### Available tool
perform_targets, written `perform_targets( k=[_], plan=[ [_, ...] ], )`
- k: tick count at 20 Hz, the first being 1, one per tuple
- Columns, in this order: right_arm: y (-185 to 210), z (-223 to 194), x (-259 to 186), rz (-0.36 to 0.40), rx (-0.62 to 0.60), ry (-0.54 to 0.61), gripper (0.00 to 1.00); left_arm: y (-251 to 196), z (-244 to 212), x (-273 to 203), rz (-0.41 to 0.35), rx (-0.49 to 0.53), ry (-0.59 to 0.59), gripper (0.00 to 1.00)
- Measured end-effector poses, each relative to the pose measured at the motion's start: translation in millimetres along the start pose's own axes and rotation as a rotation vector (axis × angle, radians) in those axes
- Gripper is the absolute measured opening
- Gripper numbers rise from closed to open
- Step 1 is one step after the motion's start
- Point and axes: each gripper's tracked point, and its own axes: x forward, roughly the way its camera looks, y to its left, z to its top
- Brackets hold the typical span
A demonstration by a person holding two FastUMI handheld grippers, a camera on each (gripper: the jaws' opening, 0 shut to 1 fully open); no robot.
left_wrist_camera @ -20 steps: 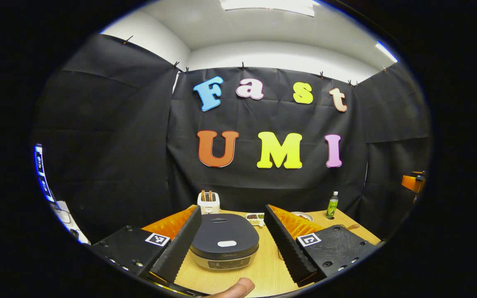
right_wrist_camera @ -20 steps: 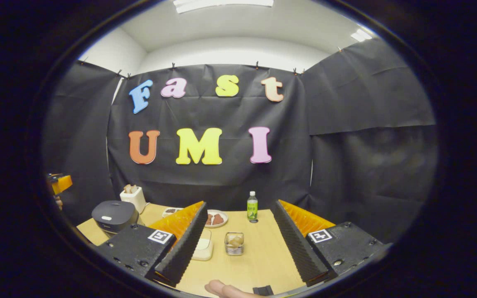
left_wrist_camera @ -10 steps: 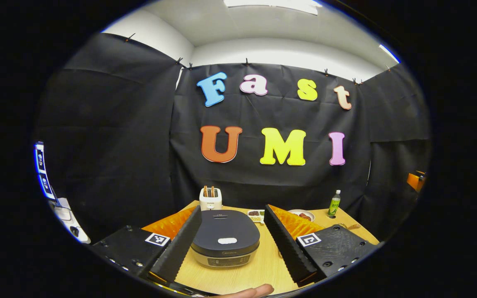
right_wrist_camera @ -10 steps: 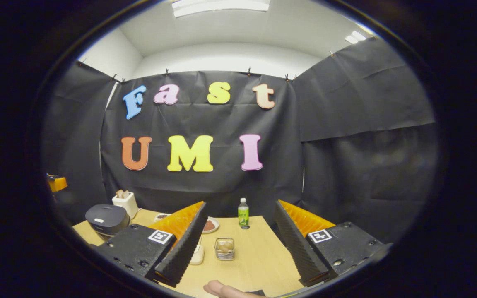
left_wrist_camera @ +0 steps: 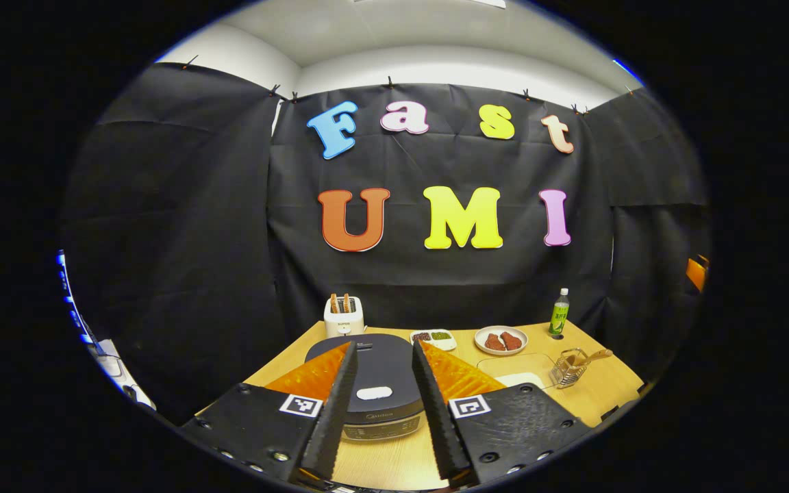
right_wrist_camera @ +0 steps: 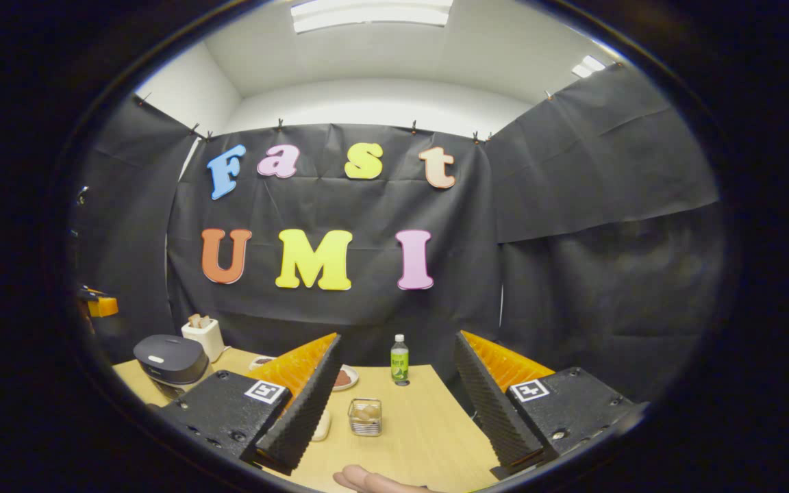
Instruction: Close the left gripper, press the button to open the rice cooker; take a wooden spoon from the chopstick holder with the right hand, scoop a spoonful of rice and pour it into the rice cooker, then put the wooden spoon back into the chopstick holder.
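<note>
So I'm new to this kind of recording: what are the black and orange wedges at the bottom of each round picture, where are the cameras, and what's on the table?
No robot here: a person carries a hand-held gripper in each hand, with a fisheye camera riding on each and looking along its two fingers. Those wedges are the fingers.

In the left gripper view, the left hand-held gripper has its fingers partly drawn together, aimed at the dark rice cooker, whose lid is down. Nothing is held.

In the right gripper view, the right hand-held gripper is wide open and empty, facing the wire chopstick holder.

On the wooden table there are also a white toaster, a plate of food and a green bottle. A wooden spoon sticks out of the holder.
</note>
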Motion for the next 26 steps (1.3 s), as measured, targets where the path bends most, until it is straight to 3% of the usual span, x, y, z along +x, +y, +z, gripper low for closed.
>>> perform_targets(
  k=[2, 3, 5, 6, 9, 15, 24, 26],
  plan=[
    [-0.4, -1.8, -1.6, 0.007, -0.007, -0.012, 1.0, -0.5, -6.8, 7.4, 0.012, 0.027, 0.027, 0.43],
    [-0.8, -2.3, -2.7, 0.011, -0.009, -0.016, 1.0, -2.1, -2.0, 16.0, 0.01, 0.034, 0.021, 0.43],
    [-4.8, -6.7, -3.1, 0.014, -0.012, -0.019, 1.0, -4.0, -15.4, 22.5, 0.018, 0.004, 0.063, 0.0],
    [-5.4, -9.2, -2.3, 0.015, -0.014, -0.018, 1.0, -5.1, -21.5, 28.7, 0.01, 0.0, 0.089, 0.05],
    [-10.7, -18.5, -2.0, 0.017, -0.009, -0.002, 1.0, -3.1, -48.8, 56.0, 0.027, 0.008, 0.184, 0.0],
    [-13.4, -37.7, -8.5, 0.06, 0.007, 0.058, 1.0, 5.0, -104.0, 86.4, 0.084, -0.026, 0.378, 0.0],
    [-14.0, -53.1, -8.2, 0.085, 0.006, 0.094, 1.0, 10.8, -133.2, 91.9, 0.114, -0.071, 0.473, 0.0],
    [-9.6, -55.9, -8.9, 0.09, 0.012, 0.104, 1.0, 11.2, -138.1, 89.7, 0.11, -0.039, 0.484, 0.0]
  ],
)
